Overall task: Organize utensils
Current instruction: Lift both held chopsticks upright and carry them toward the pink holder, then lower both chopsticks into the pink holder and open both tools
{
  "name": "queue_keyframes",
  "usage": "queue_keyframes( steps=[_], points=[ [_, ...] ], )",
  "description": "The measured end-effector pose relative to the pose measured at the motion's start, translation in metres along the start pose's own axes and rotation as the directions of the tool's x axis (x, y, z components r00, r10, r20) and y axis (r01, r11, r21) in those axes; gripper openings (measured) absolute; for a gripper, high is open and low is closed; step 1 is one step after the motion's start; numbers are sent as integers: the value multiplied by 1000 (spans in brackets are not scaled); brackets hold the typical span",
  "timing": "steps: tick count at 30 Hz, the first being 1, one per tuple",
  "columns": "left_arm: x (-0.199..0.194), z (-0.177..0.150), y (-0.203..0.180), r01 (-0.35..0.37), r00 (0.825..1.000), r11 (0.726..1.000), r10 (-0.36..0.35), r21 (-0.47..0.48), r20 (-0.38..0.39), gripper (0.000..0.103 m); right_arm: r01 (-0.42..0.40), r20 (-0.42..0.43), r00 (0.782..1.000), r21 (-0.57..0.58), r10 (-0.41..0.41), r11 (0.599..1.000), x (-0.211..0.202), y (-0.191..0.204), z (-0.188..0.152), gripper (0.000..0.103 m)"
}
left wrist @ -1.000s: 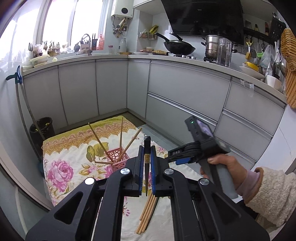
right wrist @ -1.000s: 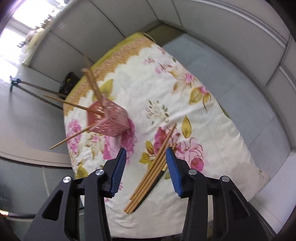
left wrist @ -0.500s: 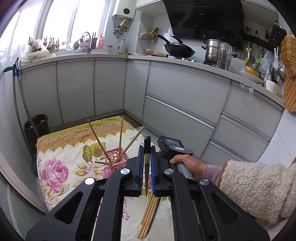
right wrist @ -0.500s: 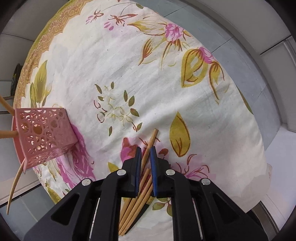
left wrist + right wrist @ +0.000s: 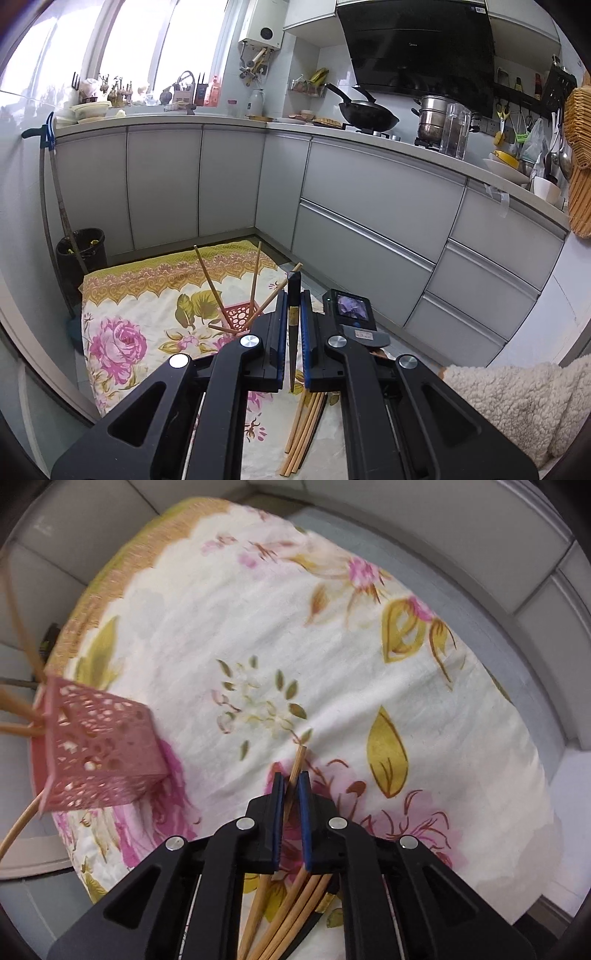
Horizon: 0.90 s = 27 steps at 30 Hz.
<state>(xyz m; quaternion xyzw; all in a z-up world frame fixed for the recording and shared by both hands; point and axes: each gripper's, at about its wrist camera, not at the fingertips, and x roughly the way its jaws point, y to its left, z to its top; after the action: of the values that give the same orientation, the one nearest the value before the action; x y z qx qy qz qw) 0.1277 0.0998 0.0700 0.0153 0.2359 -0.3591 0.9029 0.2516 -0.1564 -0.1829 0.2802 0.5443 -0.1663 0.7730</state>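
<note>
Right tool (image 5: 290, 788) has closed on one bamboo chopstick (image 5: 297, 762).

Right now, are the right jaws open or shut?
Shut. The right gripper has its blue pads pressed on one wooden chopstick from the pile.

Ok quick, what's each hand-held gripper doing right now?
Left hand-held gripper: shut on a dark, thin chopstick.
Right hand-held gripper: shut on a light wooden chopstick from the pile.
</note>
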Motion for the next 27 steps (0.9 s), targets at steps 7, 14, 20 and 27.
queue_keyframes(
  steps=[7, 14, 20, 27],
  points=[
    [-6, 4, -4, -23, 999, 1000, 23, -10, 29, 6, -56, 255, 960, -219, 112, 974, -102, 30, -34, 8],
    [6, 0, -14, -64, 998, 996, 66, -57, 25, 6, 16, 377, 916, -370, 134, 929, -176, 49, -55, 7],
    [22, 3, -17, -114, 993, 990, 115, -83, 6, 6, 18, 431, 884, -417, 180, 909, -224, 48, -54, 5],
    [34, 30, -18, -177, 983, 981, 180, -81, 41, 6, -49, 456, 850, -430, 263, 902, -285, 48, -34, 5]
  ],
)
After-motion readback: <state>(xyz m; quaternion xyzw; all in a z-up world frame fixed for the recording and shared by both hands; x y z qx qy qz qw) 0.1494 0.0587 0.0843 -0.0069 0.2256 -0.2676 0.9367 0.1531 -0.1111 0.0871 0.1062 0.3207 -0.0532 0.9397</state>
